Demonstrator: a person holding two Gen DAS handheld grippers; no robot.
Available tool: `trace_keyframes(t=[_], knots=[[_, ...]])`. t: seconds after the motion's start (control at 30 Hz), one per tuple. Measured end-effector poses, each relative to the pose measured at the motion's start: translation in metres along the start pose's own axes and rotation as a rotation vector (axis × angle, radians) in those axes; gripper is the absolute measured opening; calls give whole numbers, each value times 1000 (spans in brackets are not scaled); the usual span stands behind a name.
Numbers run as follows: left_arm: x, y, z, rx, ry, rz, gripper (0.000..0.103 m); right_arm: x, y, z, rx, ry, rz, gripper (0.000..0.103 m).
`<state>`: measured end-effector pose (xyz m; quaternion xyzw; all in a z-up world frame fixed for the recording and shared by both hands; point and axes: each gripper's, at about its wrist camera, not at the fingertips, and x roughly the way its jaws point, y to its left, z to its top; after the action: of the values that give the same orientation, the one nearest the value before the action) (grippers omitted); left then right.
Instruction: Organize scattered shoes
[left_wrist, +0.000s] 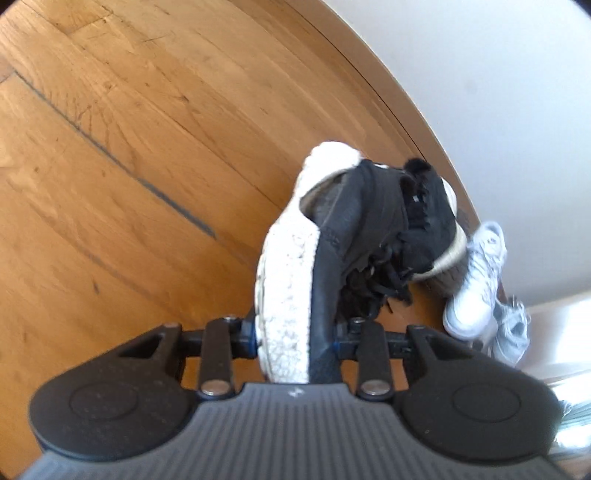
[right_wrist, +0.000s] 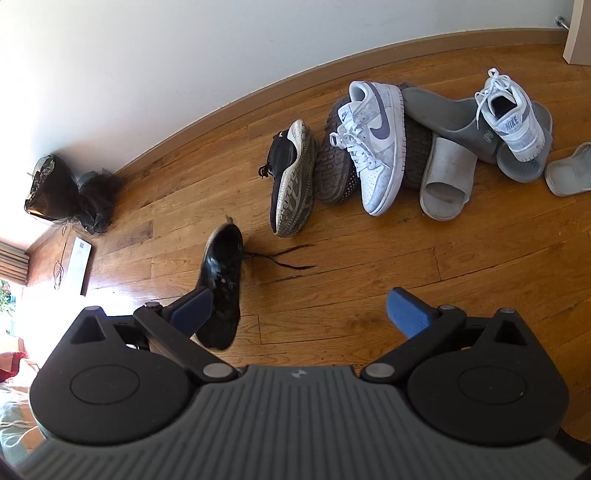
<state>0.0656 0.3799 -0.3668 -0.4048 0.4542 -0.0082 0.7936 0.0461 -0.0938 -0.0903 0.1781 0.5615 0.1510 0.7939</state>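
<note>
The left gripper has a black sneaker with a thick white sole pinched between its fingers, clamped across sole and upper at one end, the shoe tipped on its side and hanging above the wooden floor. Black laces dangle from it in a tangle. Just past it, close to the skirting where floor meets wall, a white sneaker lies, and something dark sits between the two; too blurred to say what.

Over on the other side, the right gripper is spread wide, blue pads well apart, nothing between them. A black shoe shows right beside its left pad, laces trailing across the boards, smeared with blur; I can't tell whether it rests on the floor.

Farther along, near the wall, there's the heap: a dark sneaker on its side showing a worn pale sole, just beside it a dark shoe sole-up, and a white and lilac sneaker lying across that. A pale slide sits next, touching a grey slide, and a second white sneaker stands in another grey slide. One more pale slipper lies off by itself toward the right edge.

Down at the far left corner, a dark wrapped bundle rests against the wall.
</note>
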Motion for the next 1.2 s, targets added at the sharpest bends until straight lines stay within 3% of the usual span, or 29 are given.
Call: trace_keyframes(t=[0.1,0.27,0.4,0.6,0.83,1.0,1.1,1.17,1.2], knots=[[4,12,2,-72,30,-13,45,2,1,-1,-2,8,-7,102],[-8,25,-11,-52,50,100,75,2,-1,1,4,5,-20,102],[-21,22,-25,41,68,154,77,12,13,-5,-104,7,-31,102],[-43,2,-43,161,22,207,78,126,72,-20,-286,35,45,102],[-85,-21,-68,218,-135,369,78,264,142,-36,-493,69,140,102],[-102,-6,-65,212,-208,415,78,399,178,-57,-412,58,137,102],[-104,5,-58,171,-207,467,78,457,196,-74,-405,102,60,102],[-103,16,-56,133,-201,482,78,474,208,-80,-435,100,63,84],[-103,22,-54,105,-206,489,78,481,214,-82,-453,96,69,83]])
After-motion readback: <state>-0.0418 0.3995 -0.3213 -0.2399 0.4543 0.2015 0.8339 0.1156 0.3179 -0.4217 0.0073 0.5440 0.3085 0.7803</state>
